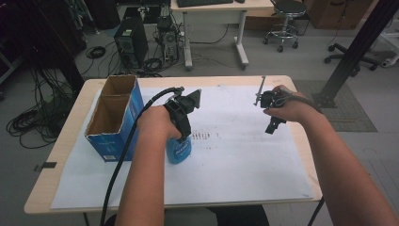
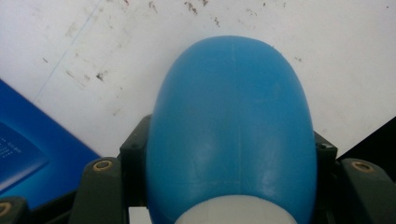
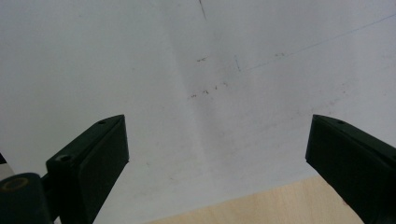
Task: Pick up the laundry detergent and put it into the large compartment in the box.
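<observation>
Left claw [image 1: 181,136] points down, jaws clamped on the blue bottle [image 2: 232,130] — forearm comes in from the bottom edge, wrist bent over the top. Right claw [image 1: 272,126] hangs off to the right, tilted down and raised off the tabletop [image 1: 301,146], jaws wide apart with nothing between them.

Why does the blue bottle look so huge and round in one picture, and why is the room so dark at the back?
In the left gripper view the camera sits right against the blue bottle, held in the left tongs, so it bulges big and a little soft. In the high view the white paper is lit while the floor behind is dim. In the right gripper view the paper looks greyish, and the open right tongs are sharp.
</observation>
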Tool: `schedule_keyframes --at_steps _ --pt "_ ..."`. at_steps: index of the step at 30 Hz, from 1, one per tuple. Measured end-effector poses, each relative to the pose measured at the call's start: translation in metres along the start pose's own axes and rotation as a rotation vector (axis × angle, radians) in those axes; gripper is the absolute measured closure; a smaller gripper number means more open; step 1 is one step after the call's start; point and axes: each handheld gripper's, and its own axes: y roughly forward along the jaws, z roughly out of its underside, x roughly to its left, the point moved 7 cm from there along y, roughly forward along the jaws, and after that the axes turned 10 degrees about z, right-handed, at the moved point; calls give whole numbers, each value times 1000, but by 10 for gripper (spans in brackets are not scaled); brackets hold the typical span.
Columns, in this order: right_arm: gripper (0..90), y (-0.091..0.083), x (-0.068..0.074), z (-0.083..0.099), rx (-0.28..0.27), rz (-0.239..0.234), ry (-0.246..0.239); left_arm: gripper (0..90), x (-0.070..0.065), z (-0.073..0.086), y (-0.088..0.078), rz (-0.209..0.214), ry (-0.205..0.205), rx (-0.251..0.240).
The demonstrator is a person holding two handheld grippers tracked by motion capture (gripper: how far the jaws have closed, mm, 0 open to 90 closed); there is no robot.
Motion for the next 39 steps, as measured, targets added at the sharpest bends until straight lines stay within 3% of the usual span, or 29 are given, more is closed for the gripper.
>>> schedule_keyframes --at_steps 11,16,23,32,39 --pt "59 -2 0 1 1 0 3 381 3 4 -6 -22 -25 -4" --pt "59 -3 1 -1 1 3 3 380 -3 8 -25 -4 -41 -31" --pt "59 -5 4 -6 -7 4 -9 380 -8 13 -51 -26 -61 -61" --pt "60 -11 4 -10 -28 5 -10 380 -4 23 -94 -63 -141 -117" --pt "60 -13 3 -10 -26 9 -8 380 1 32 -116 -51 -212 -150"
